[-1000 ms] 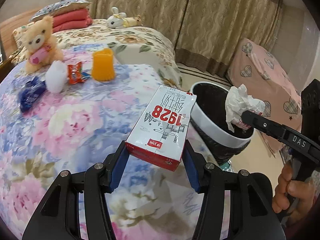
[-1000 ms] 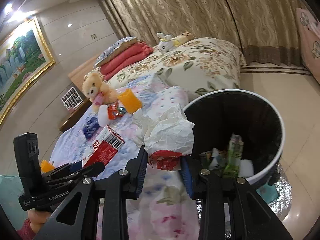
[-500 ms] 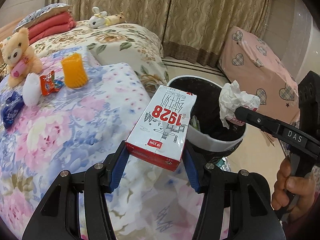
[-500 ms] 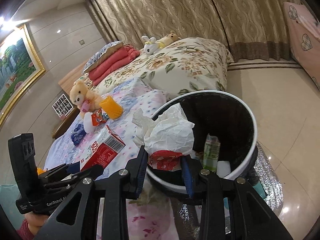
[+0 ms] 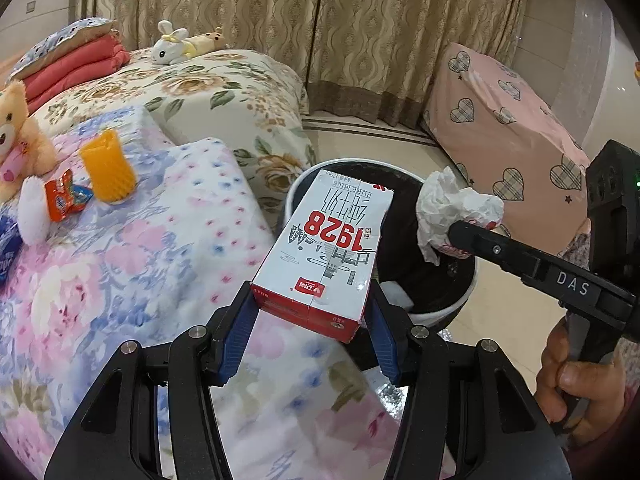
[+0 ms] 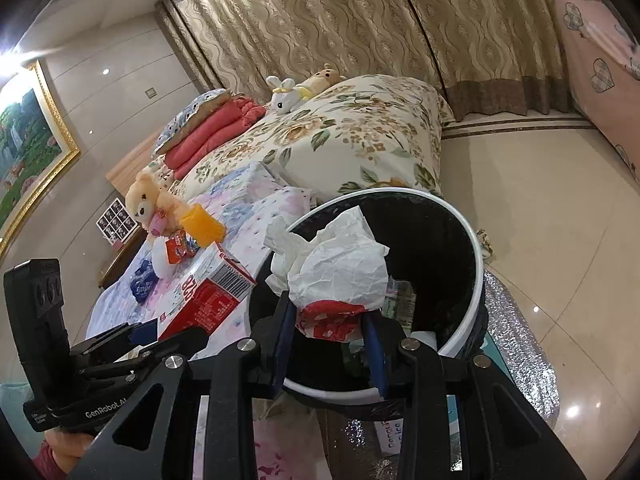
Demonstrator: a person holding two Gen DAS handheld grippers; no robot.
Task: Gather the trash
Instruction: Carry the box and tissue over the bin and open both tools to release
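Left hand-held gripper (image 5: 312, 334) clamped on a white-and-red milk carton (image 5: 326, 254) marked "1928", its far end over the rim of the black, white-rimmed bin (image 5: 460, 304) beside the bed's (image 5: 140, 248) corner; right hand-held gripper (image 6: 330, 344) clenched on crumpled white tissue with a red wrapper (image 6: 336, 276), above the bin's opening.
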